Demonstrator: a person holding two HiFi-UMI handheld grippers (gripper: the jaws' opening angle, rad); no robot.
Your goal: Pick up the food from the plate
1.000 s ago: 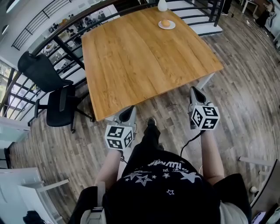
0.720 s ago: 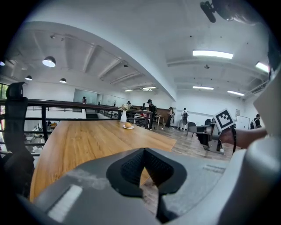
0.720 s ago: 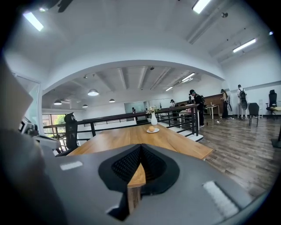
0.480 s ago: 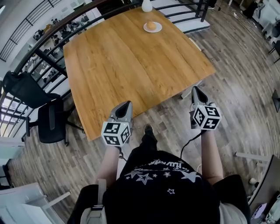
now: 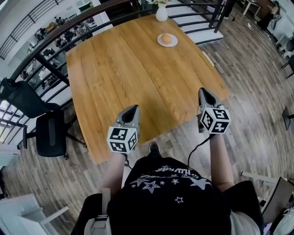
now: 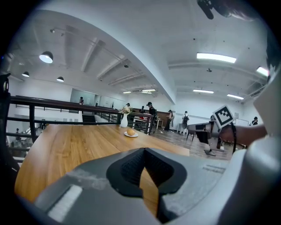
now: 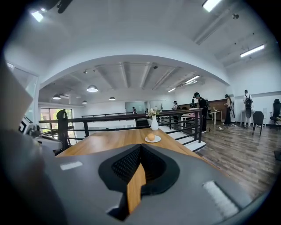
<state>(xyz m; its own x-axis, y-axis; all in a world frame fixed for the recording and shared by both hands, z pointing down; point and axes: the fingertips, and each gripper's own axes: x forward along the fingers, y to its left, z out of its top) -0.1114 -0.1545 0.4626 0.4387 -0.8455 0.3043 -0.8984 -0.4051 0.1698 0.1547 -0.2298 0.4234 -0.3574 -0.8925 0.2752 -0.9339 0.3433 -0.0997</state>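
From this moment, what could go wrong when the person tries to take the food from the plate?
1. The vase stands close behind the plate; a reaching gripper could knock it over.
2. The food looks round, so it may roll off the plate if pushed from one side.
3. The left gripper and the right gripper both have closed fingers; unless one opens first, it would only push the food.

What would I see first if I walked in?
Probably the big wooden table filling the middle of the head view. At its far corner a round bun sits on a white plate, a white vase just beyond. The left gripper and right gripper hover at the near edge, both shut and empty.
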